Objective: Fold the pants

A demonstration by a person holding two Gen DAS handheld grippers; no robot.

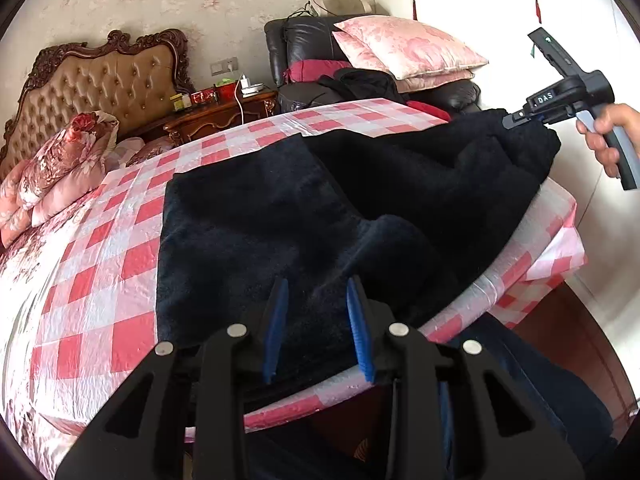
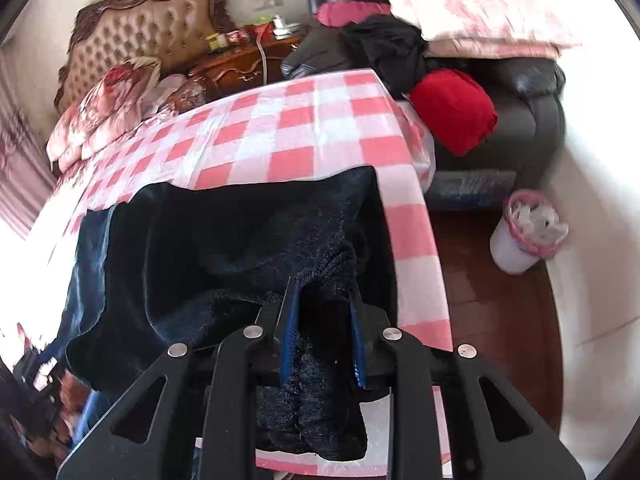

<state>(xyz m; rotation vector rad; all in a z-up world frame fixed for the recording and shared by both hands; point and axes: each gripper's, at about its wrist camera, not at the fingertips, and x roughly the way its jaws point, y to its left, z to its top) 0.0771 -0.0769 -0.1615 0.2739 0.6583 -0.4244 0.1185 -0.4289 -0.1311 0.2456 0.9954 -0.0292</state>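
Note:
Dark fleece pants (image 1: 280, 224) lie spread on the pink checked bedspread (image 1: 100, 280), with one part folded over. My left gripper (image 1: 318, 284) hovers over the pants' near edge, fingers apart with cloth beneath them, not clearly pinched. My right gripper (image 2: 324, 284) is closed on a bunched end of the pants (image 2: 240, 224) and holds it lifted above the bed's corner. The right gripper (image 1: 520, 118) also shows in the left wrist view, at the far right, clamping the raised cloth.
A tufted headboard (image 1: 104, 76) and folded floral quilt (image 1: 60, 160) sit at the far left. A black leather chair with pink pillows (image 1: 408, 48) stands behind the bed. A white bin (image 2: 524, 236) stands on the wooden floor right of the bed. A nightstand (image 1: 224, 108) holds small items.

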